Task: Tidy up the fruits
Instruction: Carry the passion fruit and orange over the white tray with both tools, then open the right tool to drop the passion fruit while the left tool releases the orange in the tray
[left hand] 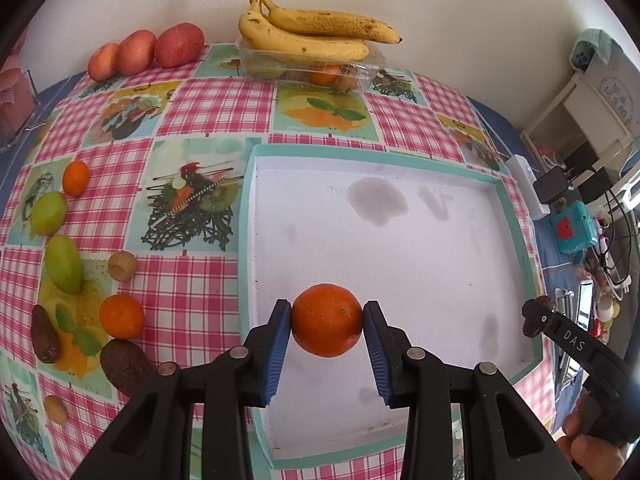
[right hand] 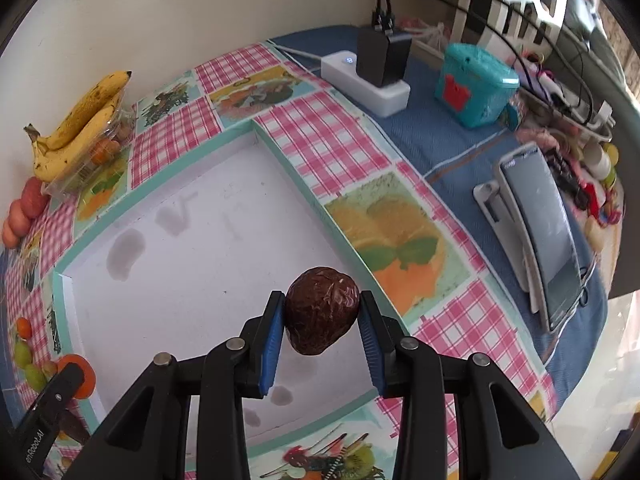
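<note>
Orange against white: a tangerine (left hand: 327,320) sits clamped between the blue pads of the left gripper (left hand: 327,322), held above the near part of a white tray (left hand: 460,248) with a teal rim. The right gripper (right hand: 321,312) is closed on a dark brown, wrinkled fruit (right hand: 321,310) over the same tray's right side. Bananas (left hand: 312,32) rest on a clear plastic container (left hand: 360,72) by the wall, and more fruit lies on the checked tablecloth (left hand: 200,300) left of the tray.

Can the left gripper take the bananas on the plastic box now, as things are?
Probably not. The left gripper is already shut on an orange, so its jaws are full. The bananas lie uncovered on the plastic box beyond the white tray.
</note>
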Demonstrator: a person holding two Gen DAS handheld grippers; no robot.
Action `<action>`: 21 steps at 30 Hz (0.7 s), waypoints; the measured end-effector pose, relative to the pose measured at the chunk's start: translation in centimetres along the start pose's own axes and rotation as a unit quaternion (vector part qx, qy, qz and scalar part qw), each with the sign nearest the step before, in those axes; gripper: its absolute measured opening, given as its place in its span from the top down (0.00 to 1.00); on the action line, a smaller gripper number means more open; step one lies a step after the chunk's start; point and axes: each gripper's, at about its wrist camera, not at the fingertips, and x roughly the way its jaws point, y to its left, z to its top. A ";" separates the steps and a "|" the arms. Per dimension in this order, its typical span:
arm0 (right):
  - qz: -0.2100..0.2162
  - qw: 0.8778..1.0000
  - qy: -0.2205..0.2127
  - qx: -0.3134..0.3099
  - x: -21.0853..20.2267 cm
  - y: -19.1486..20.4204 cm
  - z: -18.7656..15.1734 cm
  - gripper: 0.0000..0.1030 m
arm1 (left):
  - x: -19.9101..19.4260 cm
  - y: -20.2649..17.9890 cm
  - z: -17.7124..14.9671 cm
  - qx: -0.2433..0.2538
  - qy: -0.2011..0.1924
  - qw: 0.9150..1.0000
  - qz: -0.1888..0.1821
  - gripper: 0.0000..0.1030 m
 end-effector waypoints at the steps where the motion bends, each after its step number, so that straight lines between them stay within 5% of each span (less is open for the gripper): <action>1: -0.003 1.000 0.002 0.000 0.2 -0.1 -0.1 0.63 | 0.1 -0.1 0.0 0.002 0.001 1.000 0.000 0.62; 21: -0.004 0.999 0.040 0.008 2.7 -1.3 -0.7 0.63 | 2.4 -0.8 -1.3 0.020 0.040 0.999 0.013 0.62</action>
